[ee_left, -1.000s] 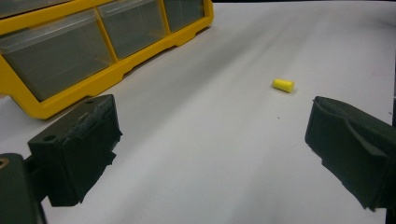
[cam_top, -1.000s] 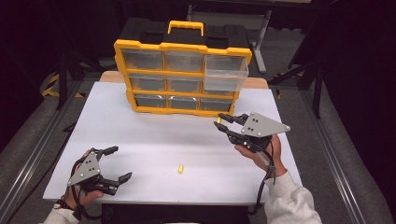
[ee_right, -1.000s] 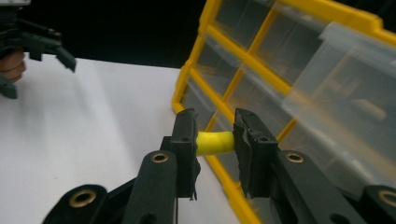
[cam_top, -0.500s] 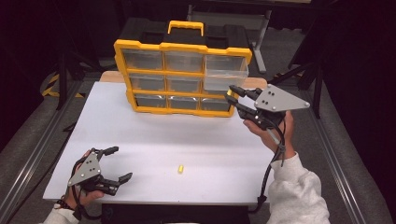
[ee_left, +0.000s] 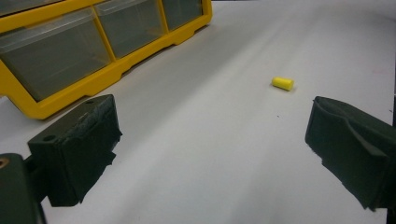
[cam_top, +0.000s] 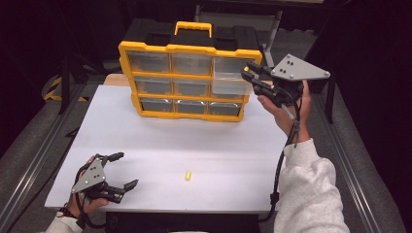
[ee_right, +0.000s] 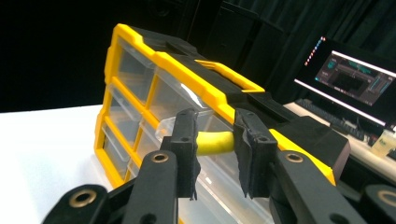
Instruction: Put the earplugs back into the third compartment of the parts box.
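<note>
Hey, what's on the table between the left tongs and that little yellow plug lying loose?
Nothing: in the left gripper view, bare white table runs from the open left tongs to the yellow plug.

A small yellow plug (ee_right: 214,142) was pinched sideways between the jaws of the right gripper (ee_right: 215,144), up by the top right drawer (cam_top: 232,80) of the yellow box of clear drawers (cam_top: 187,80). That drawer stuck out a little. Another yellow plug (cam_top: 187,175) lay on the white table (cam_top: 204,145).

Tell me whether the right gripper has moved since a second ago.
Yes. The right gripper rose from the table up to the organizer's open right drawer, carrying a yellow piece.
</note>
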`<state>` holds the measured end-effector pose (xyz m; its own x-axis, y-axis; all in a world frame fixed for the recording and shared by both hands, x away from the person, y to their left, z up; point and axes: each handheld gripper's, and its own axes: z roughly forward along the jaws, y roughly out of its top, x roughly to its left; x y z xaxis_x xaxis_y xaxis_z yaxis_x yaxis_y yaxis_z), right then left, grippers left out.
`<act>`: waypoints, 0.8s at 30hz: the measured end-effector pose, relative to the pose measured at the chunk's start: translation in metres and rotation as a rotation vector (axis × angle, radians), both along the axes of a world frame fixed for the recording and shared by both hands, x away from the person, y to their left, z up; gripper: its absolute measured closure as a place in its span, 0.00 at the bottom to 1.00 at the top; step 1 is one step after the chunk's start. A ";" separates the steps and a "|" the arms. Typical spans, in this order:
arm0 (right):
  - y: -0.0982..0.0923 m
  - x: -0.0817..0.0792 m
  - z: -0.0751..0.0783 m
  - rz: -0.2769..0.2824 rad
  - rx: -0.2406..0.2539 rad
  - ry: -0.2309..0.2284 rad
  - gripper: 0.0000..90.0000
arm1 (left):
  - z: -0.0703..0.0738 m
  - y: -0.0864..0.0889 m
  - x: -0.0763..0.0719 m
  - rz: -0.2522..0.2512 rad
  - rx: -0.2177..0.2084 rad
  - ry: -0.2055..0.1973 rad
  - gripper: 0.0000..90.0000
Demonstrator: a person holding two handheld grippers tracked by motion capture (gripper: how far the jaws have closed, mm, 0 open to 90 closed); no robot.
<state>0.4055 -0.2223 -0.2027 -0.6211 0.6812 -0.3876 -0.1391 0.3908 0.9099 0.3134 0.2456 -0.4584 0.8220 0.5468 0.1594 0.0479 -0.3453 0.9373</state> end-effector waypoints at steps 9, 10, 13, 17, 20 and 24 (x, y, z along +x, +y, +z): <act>-0.002 0.024 -0.001 -0.050 0.016 0.045 0.78 | 0.000 0.001 0.001 0.002 -0.006 0.004 0.05; -0.003 0.030 -0.003 -0.061 0.034 0.061 0.78 | -0.001 0.001 0.001 0.002 -0.007 0.006 0.05; -0.004 0.037 -0.007 -0.080 0.038 0.084 0.78 | -0.001 0.000 0.001 0.002 -0.006 0.006 0.05; -0.004 0.042 -0.008 -0.105 0.041 0.083 0.78 | 0.000 0.001 0.001 0.008 -0.003 0.004 0.05; -0.005 0.047 -0.010 -0.112 0.063 0.097 0.77 | 0.000 0.002 0.000 0.013 -0.011 0.000 0.05; -0.004 0.049 -0.012 -0.126 0.065 0.104 0.77 | 0.001 0.003 -0.001 0.016 -0.016 -0.006 0.05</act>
<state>0.4548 -0.2264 -0.2145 -0.5634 0.7779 -0.2782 0.0034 0.3389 0.9408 0.3126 0.2485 -0.4573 0.8121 0.5625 0.1550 0.0482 -0.3295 0.9429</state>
